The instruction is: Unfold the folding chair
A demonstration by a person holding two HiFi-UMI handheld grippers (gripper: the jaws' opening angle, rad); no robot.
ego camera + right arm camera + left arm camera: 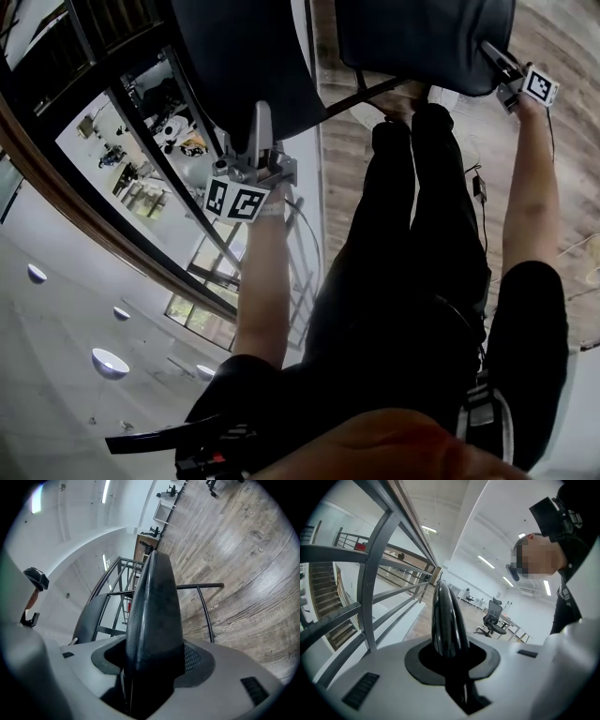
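Chair ahead of both hands. Left gripper pinches thin panel, right gripper pinches thick pad, each edge-on along its jaws; panels side by side with a gap between; likely next: swing them apart

The head view looks steeply down over the left tool and right tool. Each gripper view sits close behind its tool, facing along the jaws: left onto a black panel, railing beyond; right onto a padded panel, wooden floor beyond. The head view shares both panels.
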